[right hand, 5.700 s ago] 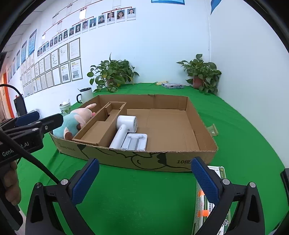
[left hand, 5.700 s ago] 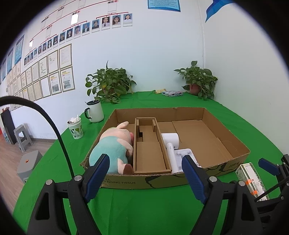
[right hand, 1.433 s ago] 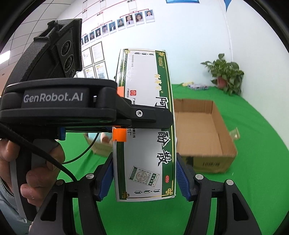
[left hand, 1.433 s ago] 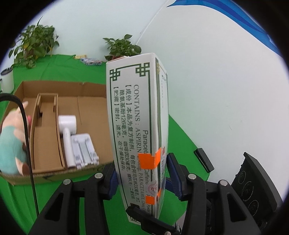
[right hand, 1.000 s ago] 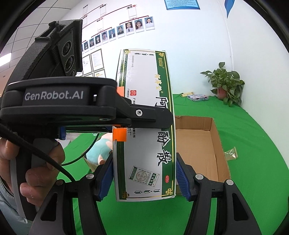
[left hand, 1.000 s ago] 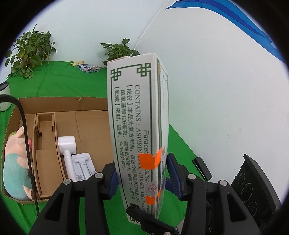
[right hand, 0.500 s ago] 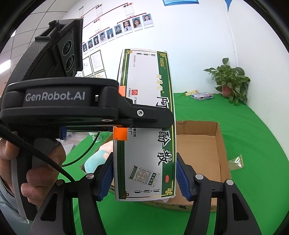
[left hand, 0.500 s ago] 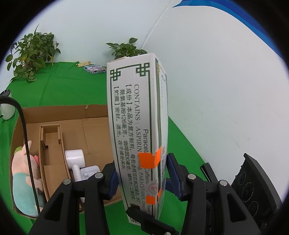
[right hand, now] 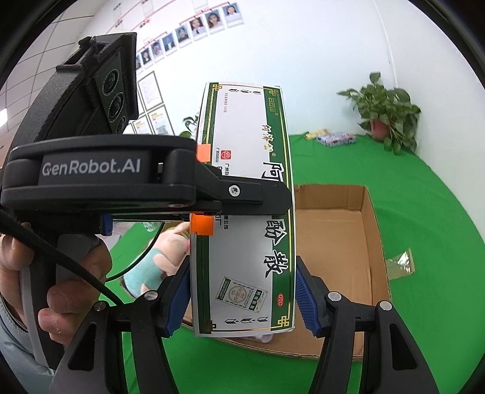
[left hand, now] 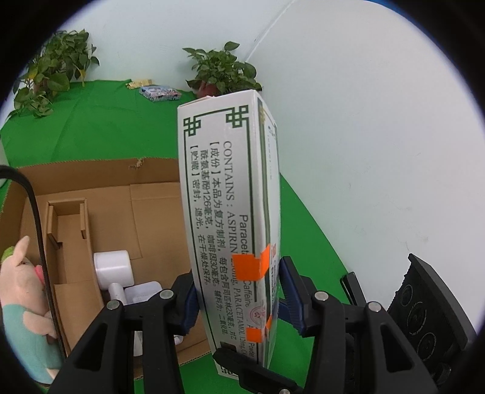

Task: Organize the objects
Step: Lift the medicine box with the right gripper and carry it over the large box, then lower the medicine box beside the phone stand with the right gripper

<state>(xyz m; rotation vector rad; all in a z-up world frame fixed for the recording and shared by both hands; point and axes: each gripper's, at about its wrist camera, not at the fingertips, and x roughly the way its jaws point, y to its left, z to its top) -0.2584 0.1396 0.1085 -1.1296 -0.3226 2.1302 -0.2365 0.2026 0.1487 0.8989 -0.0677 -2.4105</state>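
The medicine box (left hand: 230, 218) stands upright above the cardboard box's (left hand: 100, 175) right half; inside, hair dryer (left hand: 113, 266) lies right of the divider insert (left hand: 72, 242), plush pig (left hand: 21, 291) left.

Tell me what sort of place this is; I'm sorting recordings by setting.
Probably an office or lab demo corner: staff portrait photos and framed certificates on the wall, a green-covered table and potted plants.
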